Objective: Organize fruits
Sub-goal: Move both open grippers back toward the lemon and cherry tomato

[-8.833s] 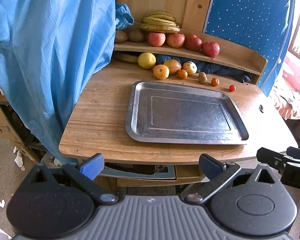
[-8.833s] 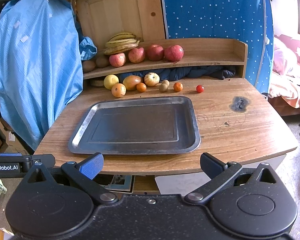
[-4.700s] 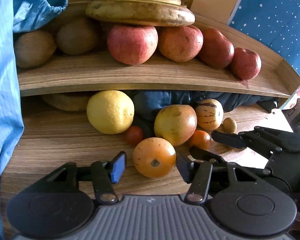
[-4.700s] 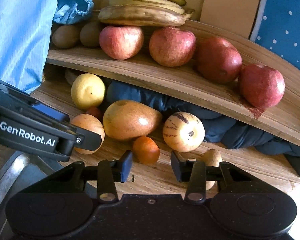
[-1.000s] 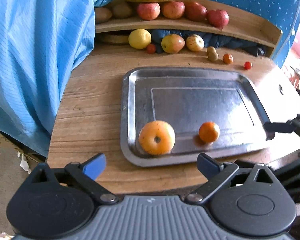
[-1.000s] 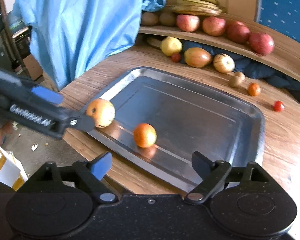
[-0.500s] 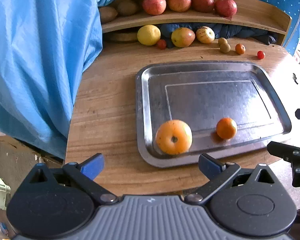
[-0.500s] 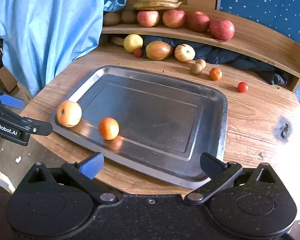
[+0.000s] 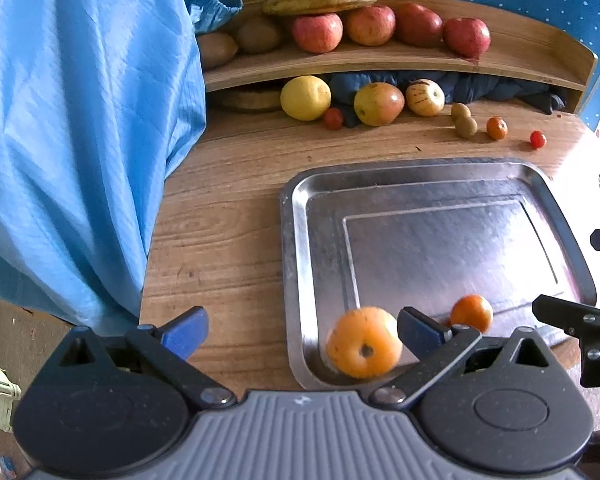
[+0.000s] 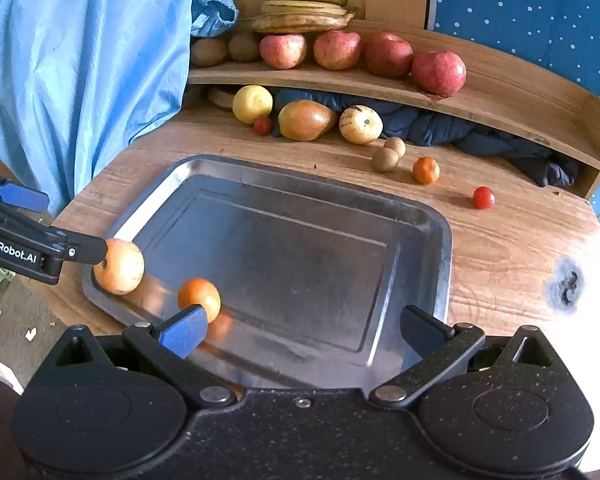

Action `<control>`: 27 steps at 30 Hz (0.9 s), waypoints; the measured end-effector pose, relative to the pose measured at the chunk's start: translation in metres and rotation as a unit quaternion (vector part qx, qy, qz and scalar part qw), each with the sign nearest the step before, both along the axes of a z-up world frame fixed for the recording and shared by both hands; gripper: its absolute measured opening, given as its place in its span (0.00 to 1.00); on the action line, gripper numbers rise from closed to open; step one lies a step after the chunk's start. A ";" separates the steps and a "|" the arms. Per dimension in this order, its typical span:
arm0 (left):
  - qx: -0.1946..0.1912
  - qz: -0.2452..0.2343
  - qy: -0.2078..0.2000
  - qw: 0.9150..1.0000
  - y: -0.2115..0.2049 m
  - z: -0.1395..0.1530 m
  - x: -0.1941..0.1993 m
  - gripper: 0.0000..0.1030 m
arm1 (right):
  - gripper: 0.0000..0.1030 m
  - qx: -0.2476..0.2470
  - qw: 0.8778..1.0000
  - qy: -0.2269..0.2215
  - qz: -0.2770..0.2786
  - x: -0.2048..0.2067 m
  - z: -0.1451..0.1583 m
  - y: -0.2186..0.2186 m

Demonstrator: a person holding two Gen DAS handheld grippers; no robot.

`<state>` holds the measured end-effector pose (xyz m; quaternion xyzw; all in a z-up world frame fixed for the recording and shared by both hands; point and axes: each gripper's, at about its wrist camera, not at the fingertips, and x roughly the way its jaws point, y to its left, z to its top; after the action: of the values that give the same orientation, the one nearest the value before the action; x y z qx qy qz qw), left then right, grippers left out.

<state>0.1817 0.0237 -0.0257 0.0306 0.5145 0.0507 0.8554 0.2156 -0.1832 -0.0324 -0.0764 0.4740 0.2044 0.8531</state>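
Left gripper [image 9: 300,330]: we see its jaws spread wide with nothing pinched; a second ago it sat square to the tray, now its view has slid left, so the big orange lies just inside its right finger [image 9: 420,332].
Right gripper [image 10: 300,328]: our jaws stand fully apart and empty, hanging over the near edge of the tray; a second ago they were not yet quite this wide.
Big orange [image 9: 364,342]: we find it in the near left corner of the tray, a touch blurred, in the same corner as a second ago. In the right wrist view the left gripper's fingertip sits right at it [image 10: 119,266], though we cannot tell whether they touch.
Small orange [image 10: 199,295]: on the tray just right of the big one, apart from it, partly behind our right gripper's blue left pad [image 10: 184,330].
Tray [image 10: 440,240]: metal, otherwise bare, lying on the wooden table [image 10: 512,248], unmoved since a second ago.
Far row: lemon [image 10: 252,104], mango [image 10: 306,120], striped melon [image 10: 360,124], two brown fruits [image 10: 385,159], another small orange [image 10: 426,170] and two cherry tomatoes [image 10: 483,197] remain on the table, as before.
Shelf [image 10: 500,96]: bananas [image 10: 300,16], apples [image 10: 336,50] and kiwis [image 10: 208,51], unchanged.
Blue cloth [image 9: 80,120]: hangs at the left; it fills more of the left wrist view than it did a second ago.
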 end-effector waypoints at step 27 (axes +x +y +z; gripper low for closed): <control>-0.026 0.002 -0.011 1.000 0.051 -0.014 0.125 0.99 | 0.99 -0.006 1.000 0.015 -0.018 0.077 -0.027 0.045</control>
<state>0.3064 0.0743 -0.0395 0.0062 0.5061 0.0395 0.8616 0.2928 -0.1384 -0.0592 -0.0696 0.4889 0.1871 0.8492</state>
